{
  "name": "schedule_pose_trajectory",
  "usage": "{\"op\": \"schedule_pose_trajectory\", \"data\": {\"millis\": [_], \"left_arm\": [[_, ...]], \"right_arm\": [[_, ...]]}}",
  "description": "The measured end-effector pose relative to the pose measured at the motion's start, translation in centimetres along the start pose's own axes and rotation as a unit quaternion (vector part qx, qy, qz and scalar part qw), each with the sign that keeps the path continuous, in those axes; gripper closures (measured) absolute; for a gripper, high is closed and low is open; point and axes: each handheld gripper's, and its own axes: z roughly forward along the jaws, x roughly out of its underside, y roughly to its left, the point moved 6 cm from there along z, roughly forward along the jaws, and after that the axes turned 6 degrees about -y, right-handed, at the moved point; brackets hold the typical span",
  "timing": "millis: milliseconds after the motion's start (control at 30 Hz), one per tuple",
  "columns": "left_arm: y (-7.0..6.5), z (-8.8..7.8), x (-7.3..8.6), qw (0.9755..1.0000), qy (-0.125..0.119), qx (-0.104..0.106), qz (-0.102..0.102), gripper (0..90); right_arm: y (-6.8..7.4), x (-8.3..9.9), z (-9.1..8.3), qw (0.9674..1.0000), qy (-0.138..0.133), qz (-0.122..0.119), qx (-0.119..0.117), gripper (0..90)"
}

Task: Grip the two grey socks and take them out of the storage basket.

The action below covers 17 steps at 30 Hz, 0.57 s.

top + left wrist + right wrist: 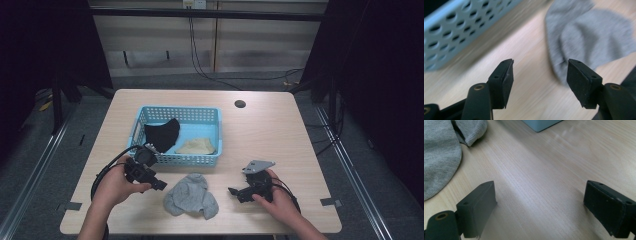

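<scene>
- a crumpled grey knitted cloth (191,201) lies on the light wooden table (260,135), near the front edge and a little left of the middle, just in front of the basket.
- the left gripper (161,185) sits low over the table just left of the grey cloth, held in the person's left hand (116,186), with its tips pointing right toward the cloth's near-left edge.
- in the left gripper view its two black jaws stand moderately wide apart with bare wood between them; the grey cloth (589,32) lies just beyond the right-hand jaw, and i cannot tell whether that jaw touches it.
- the right gripper (231,190) rests low on the right side of the cloth, held in the right hand (280,200), pointing left and standing a little apart from the cloth.
- in the right gripper view its jaws are spread wide with nothing between them; the grey cloth (441,155) lies ahead at the far left.
- a light blue perforated plastic basket (140,119) stands behind the cloth, left of the table's middle; it holds a black fabric piece (162,134) on the left and a beige fabric piece (196,146) on the right.
</scene>
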Motion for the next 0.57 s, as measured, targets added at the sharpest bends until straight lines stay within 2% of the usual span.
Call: {"op": "schedule_pose_trajectory", "data": {"millis": [67, 167, 267, 433, 567], "left_arm": [[0.4, 0.1, 0.2, 1.0000, -0.007, -0.006, 0.002, 37.3], [0.9, 0.4, 0.6, 0.9998, -0.017, -0.004, -0.004, 35.1], [1.1, 0.7, 1.1, 0.9999, -0.012, -0.009, 0.002, 34.9], [0.8, 1.1, 0.9, 0.9998, -0.020, -0.007, 0.001, 29.5], [0.4, 1.2, 0.6, 0.9997, -0.021, -0.007, 0.003, 29.4]], "right_arm": [[0.0, 0.0, 0.0, 1.0000, 0.000, 0.000, 0.000, 10.4], [0.0, 0.0, 0.0, 1.0000, 0.000, 0.000, 0.000, 10.4], [0.0, 0.0, 0.0, 1.0000, 0.001, 0.001, 0.000, 10.4], [0.0, 0.0, 0.0, 1.0000, 0.000, 0.000, 0.000, 10.4], [0.0, 0.0, 0.0, 1.0000, 0.000, 0.000, 0.000, 10.4]]}}
